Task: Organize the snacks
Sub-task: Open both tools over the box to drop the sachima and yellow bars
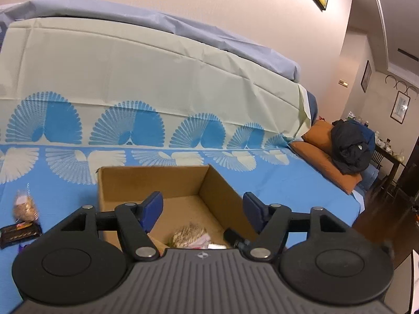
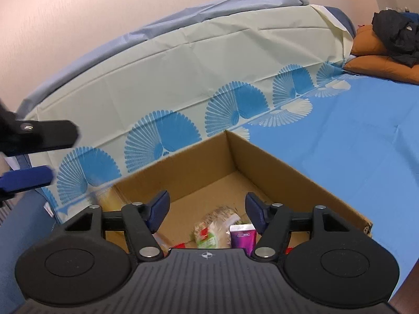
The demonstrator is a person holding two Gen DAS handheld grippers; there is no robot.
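Observation:
An open cardboard box (image 1: pixel 157 183) (image 2: pixel 288 167) sits on the blue sheet. My left gripper (image 1: pixel 201 209) is open and empty above the box. Below it in the box lies a clear bag of pale snacks (image 1: pixel 188 235) and a dark item (image 1: pixel 233 235). My right gripper (image 2: pixel 207 209) is open and empty above the box's near part. Below it lie a clear snack bag with a green and red label (image 2: pixel 212 230) and a purple packet (image 2: pixel 243 235). Outside the box, to its left, lie a clear bag of brown snacks (image 1: pixel 25 208) and a dark chocolate bar (image 1: pixel 19 233).
The blue sheet (image 1: pixel 288 183) covers a low surface with a fan-patterned cloth (image 1: pixel 157 83) rising behind it. Orange cushions (image 1: pixel 322 157) with a dark jacket (image 1: pixel 351 146) lie at the far right. The left gripper's fingers (image 2: pixel 39 133) show at the right wrist view's left edge.

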